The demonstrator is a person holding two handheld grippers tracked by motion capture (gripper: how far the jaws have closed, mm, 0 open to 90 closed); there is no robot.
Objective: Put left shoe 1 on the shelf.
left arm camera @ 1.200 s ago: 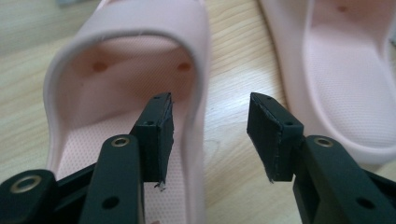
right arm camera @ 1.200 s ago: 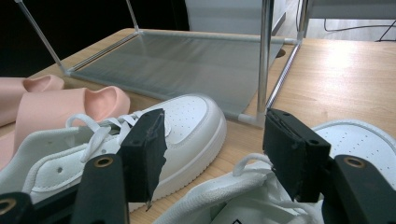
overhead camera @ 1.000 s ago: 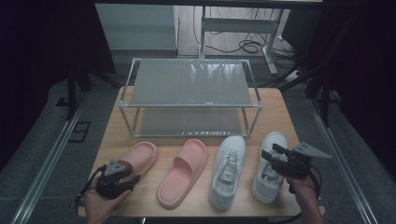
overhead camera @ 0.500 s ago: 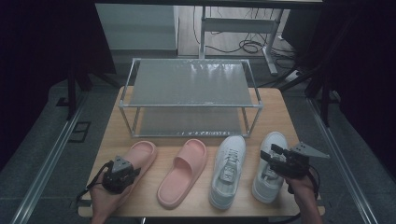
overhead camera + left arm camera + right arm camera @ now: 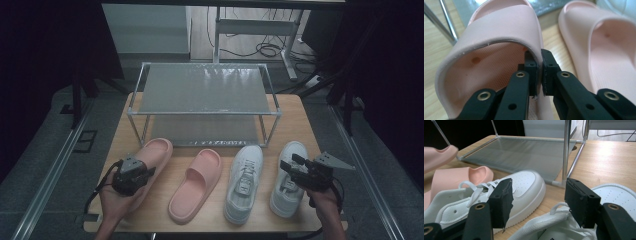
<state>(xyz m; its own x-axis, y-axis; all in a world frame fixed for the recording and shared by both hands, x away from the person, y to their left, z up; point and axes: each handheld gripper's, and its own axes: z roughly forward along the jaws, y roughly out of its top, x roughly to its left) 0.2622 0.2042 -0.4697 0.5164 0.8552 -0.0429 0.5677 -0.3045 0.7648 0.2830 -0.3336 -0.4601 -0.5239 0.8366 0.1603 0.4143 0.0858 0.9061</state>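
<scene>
Left gripper [image 5: 538,72] just closed and now clamped on the strap edge of the left pink slipper [image 5: 499,32], second pink slipper [image 5: 604,50] lying beside it, right gripper [image 5: 537,202] held apart above the white sneaker [image 5: 624,195]

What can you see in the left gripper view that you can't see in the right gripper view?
Left gripper view alone: the left gripper with its black fingers pinched on the strap edge of a pink rubber slide sandal. Right gripper view alone: the right gripper, open over a white lace-up sneaker, a second white sneaker, and the metal shoe rack's grey lower shelf. Both: the other pink slide sandal and the wooden table.
</scene>
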